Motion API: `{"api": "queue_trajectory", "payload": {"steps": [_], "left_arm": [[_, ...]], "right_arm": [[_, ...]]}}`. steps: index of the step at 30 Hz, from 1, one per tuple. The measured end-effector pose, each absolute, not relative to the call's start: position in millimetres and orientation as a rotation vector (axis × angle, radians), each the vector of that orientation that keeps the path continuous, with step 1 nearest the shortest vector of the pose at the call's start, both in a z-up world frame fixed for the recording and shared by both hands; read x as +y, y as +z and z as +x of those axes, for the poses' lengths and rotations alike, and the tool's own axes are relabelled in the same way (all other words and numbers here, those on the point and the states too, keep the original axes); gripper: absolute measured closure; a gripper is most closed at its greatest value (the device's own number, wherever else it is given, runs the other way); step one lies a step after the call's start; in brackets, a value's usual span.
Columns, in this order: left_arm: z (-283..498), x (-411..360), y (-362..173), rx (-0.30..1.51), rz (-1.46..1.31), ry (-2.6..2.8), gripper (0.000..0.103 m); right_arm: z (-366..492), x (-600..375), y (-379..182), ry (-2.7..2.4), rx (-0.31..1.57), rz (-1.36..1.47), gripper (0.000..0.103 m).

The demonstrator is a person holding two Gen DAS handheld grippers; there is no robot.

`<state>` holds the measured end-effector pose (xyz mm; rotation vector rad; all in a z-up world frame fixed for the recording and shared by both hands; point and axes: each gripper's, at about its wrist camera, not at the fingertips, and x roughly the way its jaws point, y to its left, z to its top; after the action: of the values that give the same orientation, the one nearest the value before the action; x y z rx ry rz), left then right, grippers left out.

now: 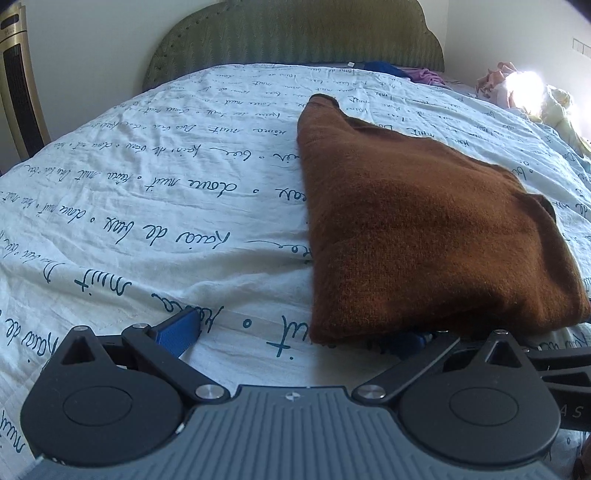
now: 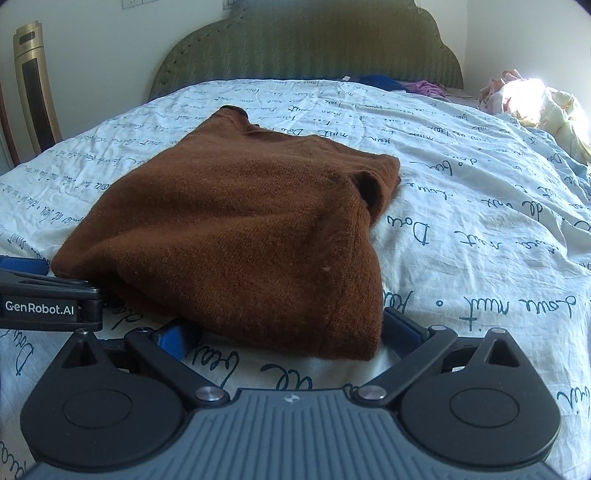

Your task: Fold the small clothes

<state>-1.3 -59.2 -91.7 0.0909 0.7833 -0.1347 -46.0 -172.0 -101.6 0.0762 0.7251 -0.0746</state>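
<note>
A folded brown knit sweater (image 1: 424, 221) (image 2: 240, 229) lies on the white quilt with blue script (image 1: 147, 221) (image 2: 480, 240). My left gripper (image 1: 295, 338) is open at the sweater's near left corner. Its left blue pad (image 1: 177, 332) rests on the quilt, and the right one is half hidden under the sweater's edge. My right gripper (image 2: 288, 336) is open wide, with the sweater's near right corner lying between its blue pads (image 2: 173, 339) and neither pad pressing on it. The left gripper's body (image 2: 48, 295) shows at the left edge of the right wrist view.
A green padded headboard (image 1: 295, 33) (image 2: 306, 48) stands behind the bed. A gold tower fan (image 1: 18, 81) (image 2: 35, 85) stands at the left. Loose clothes (image 1: 535, 96) (image 2: 535, 103) are piled at the far right, with blue and purple garments (image 2: 402, 85) by the headboard.
</note>
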Motion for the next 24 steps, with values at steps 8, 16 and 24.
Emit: {"api": "queue_trajectory", "payload": {"steps": [8, 16, 24], "left_arm": [[-3.1, -57.0, -92.6, 0.762, 0.079, -0.147, 0.000], [-3.3, -57.7, -92.9, 0.759, 0.084, -0.148, 0.000], [-3.2, -57.8, -92.5, 0.760, 0.084, -0.150, 0.000]], "right_arm": [[-45.1, -170.3, -102.4, -0.079, 0.723, 0.077, 0.000], [-45.1, -170.6, -102.3, -0.079, 0.723, 0.077, 0.000], [-45.0, -170.5, -102.2, -0.079, 0.723, 0.077, 0.000]]}}
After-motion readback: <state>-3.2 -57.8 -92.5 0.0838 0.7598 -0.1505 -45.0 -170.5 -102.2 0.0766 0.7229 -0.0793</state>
